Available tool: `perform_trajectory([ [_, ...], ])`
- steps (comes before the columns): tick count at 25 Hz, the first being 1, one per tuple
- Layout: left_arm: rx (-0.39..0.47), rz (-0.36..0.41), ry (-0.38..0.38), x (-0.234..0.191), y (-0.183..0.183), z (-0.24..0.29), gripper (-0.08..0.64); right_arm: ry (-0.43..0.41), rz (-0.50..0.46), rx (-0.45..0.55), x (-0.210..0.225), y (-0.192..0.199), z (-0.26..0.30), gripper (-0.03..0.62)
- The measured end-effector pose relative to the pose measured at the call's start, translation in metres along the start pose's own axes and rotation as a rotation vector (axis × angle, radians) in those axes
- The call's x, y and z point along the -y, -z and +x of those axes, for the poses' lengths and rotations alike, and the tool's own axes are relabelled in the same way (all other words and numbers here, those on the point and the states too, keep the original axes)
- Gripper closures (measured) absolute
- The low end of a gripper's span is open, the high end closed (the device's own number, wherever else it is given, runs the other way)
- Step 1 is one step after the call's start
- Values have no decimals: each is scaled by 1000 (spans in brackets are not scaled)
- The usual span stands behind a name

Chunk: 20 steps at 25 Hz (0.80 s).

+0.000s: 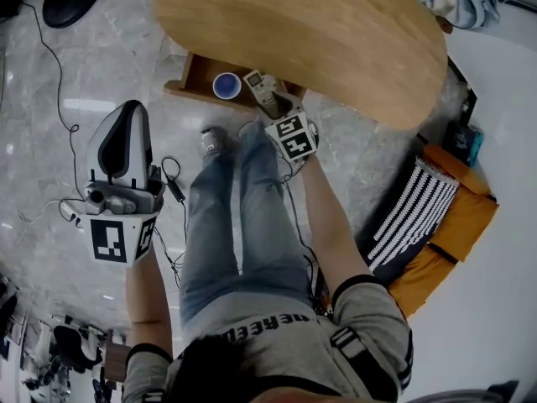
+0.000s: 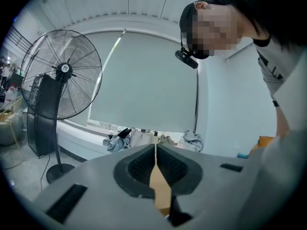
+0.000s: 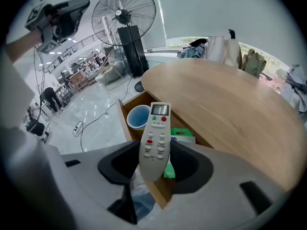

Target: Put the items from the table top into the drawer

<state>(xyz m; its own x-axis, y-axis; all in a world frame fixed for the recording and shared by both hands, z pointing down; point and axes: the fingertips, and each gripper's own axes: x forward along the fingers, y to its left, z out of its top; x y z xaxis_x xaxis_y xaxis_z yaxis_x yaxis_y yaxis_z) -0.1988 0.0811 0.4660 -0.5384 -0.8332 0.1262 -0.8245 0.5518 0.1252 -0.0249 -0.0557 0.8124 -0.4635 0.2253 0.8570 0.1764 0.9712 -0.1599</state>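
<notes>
My right gripper [image 1: 267,101] is shut on a white remote control [image 1: 256,82] and holds it over the open wooden drawer [image 1: 189,78] under the oval wooden table top [image 1: 319,32]. In the right gripper view the remote [image 3: 156,138] stands between the jaws of this gripper [image 3: 154,159], screen end pointing away. Below it, the drawer [image 3: 125,116] holds a blue cup [image 3: 138,116] and a green packet [image 3: 181,132]. The cup [image 1: 226,85] also shows from above. My left gripper [image 1: 124,154] hangs off to the left, away from the table, shut with nothing in it [image 2: 156,150].
A standing fan [image 2: 62,75] is near a far wall. Cables [image 1: 172,187] trail over the marble floor by the person's legs. A striped black-and-white object [image 1: 415,212] and an orange bag [image 1: 457,233] lie to the right of the table.
</notes>
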Motion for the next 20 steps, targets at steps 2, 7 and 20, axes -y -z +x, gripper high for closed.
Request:
perform_trajectory([
  [2, 0, -2, -5, 0, 1, 0, 548, -16, -38, -18, -1, 1, 2, 399],
  [7, -5, -7, -16, 1, 3, -2, 548, -19, -72, -79, -1, 14, 2, 399],
  [20, -39, 3, -29, 2, 16, -1, 548, 15, -85, -147, 18, 8, 39, 397],
])
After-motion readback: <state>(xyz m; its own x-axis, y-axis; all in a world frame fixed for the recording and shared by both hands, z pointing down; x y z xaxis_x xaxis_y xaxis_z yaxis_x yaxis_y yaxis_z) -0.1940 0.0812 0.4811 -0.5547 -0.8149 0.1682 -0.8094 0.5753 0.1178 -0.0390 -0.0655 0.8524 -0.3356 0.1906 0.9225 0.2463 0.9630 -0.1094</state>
